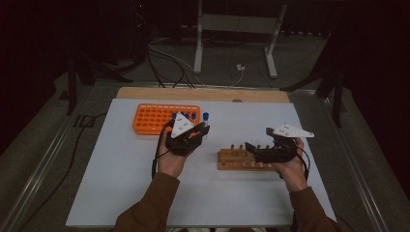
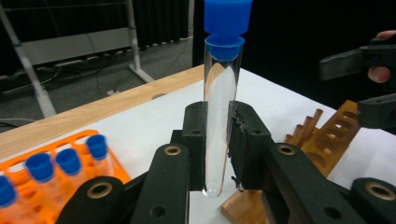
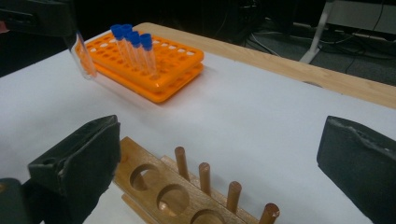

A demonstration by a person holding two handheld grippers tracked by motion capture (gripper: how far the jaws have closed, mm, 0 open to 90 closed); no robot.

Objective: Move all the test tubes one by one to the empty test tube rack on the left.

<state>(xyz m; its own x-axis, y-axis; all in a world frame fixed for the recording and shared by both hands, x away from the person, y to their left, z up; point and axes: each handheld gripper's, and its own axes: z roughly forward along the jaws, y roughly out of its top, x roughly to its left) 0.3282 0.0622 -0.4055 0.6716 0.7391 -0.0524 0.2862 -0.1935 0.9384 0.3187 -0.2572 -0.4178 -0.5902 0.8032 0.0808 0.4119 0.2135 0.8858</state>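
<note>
My left gripper point(image 2: 217, 154) is shut on a clear test tube point(image 2: 219, 107) with a blue cap, held upright. From above, this gripper point(image 1: 200, 130) hangs between the orange rack point(image 1: 154, 118) and the wooden rack point(image 1: 240, 159), the tube's blue cap point(image 1: 206, 116) sticking up. My right gripper point(image 3: 219, 172) stands wide open over the near end of the wooden rack point(image 3: 168, 186), nothing between its pads. In the high view it point(image 1: 251, 150) sits at that rack's right part. Several blue-capped tubes point(image 3: 133, 44) stand in the orange rack point(image 3: 163, 70).
The white tabletop point(image 1: 145, 193) has a wooden strip point(image 1: 203, 94) along its far edge. Wooden pegs point(image 3: 205, 177) rise beside the round holes of the wooden rack. Cables and a metal stand point(image 1: 237, 29) lie on the floor beyond the table.
</note>
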